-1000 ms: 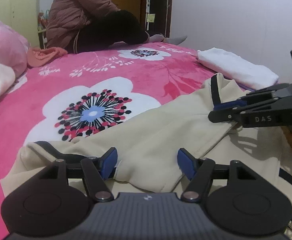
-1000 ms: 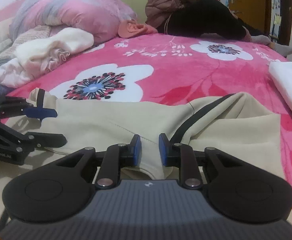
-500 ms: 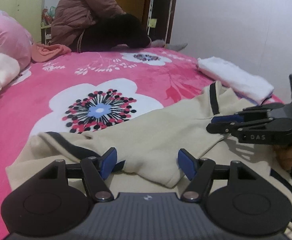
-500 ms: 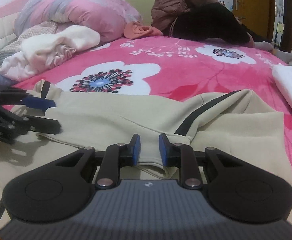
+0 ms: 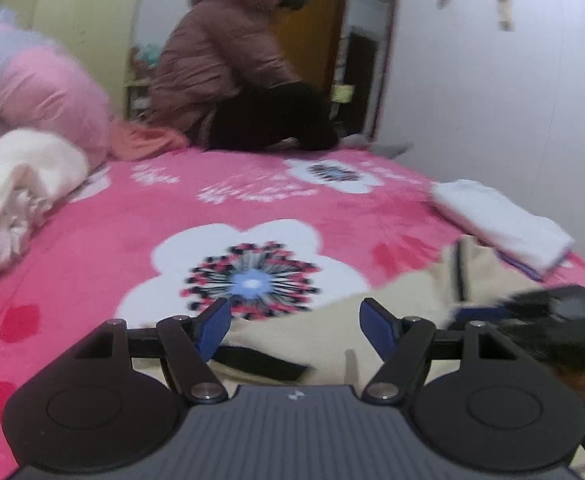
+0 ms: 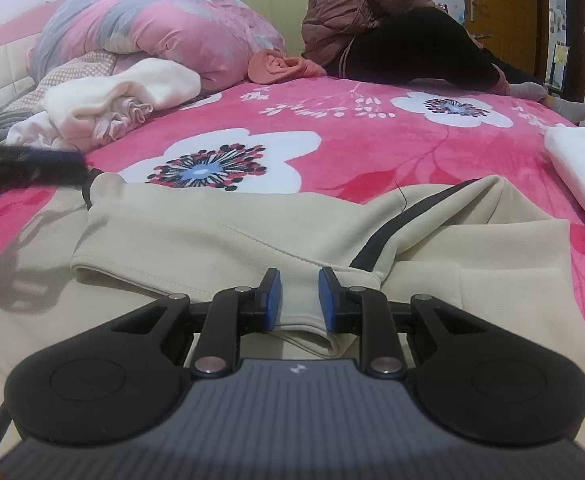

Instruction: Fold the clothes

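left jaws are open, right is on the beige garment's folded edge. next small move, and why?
Probably bring the left gripper back down onto the beige garment and close it there. Its jaws have just been opening and stand wide with nothing pinched, while the right gripper has the folded edge between its jaws, near the black stripe. A fold likely needs both hands holding cloth.

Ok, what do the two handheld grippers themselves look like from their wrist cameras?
Both look alike. The left gripper and right gripper each have a ribbed dark grey body with a small pale logo, two round black discs at the sides, black linkage arms with silver rivets, and blue pads on the fingertips. A black cable trails past the right one's lower left.
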`<state>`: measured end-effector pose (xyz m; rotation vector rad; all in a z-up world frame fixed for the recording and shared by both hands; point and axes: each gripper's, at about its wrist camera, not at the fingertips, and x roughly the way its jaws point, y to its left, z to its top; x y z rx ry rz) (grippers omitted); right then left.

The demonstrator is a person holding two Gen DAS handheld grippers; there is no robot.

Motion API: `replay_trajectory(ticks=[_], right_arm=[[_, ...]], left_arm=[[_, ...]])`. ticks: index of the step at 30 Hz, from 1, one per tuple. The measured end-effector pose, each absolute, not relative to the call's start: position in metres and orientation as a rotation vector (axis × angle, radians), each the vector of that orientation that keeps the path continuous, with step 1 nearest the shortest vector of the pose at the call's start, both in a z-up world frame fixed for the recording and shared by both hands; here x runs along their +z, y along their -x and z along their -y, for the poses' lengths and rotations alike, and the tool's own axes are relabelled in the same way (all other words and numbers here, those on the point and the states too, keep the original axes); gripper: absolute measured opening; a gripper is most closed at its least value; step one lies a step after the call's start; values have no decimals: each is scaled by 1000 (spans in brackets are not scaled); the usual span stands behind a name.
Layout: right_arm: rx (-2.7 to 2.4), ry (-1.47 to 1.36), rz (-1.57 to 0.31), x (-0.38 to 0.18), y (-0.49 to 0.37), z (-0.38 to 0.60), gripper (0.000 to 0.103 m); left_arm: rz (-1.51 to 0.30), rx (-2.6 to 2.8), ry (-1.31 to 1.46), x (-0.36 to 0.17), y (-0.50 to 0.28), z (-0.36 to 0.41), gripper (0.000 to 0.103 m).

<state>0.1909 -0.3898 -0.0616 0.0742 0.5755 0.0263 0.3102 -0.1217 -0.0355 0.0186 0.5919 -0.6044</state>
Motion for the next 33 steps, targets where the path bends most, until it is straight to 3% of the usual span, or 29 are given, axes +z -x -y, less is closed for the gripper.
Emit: replay_trajectory(ticks=[4,7,10,13,14,23,29,33], right_arm=[[28,-79,-571,-62,-190,390,20],[31,-88,-569,-62,-190,391,20],[35,-99,-568,-62,-189,393,20],[39,-109,-567,-62,-189,394,20],[39,-108,-567,-62,-189,394,20],[39,-113,-568,-62,-189,394,20],[40,-117,-568,-62,-190,395,20],[41,-120,-569,-62,-190,395,21]], left_arm=[[-745,-477,115,-63,-359,103,67],[-745,-452,186,-64,-364,89,66],[-730,-394,205,-68,-364,81,57],[-714,-381,278,-66,-364,69,59],[-697,-352,269,-62,-360,69,65],[-493,-581,-29,-17,-284,119,69],[-524,-667,-392,-56,-245,178,70],[-532,-656,-386,-61,-244,177,73]])
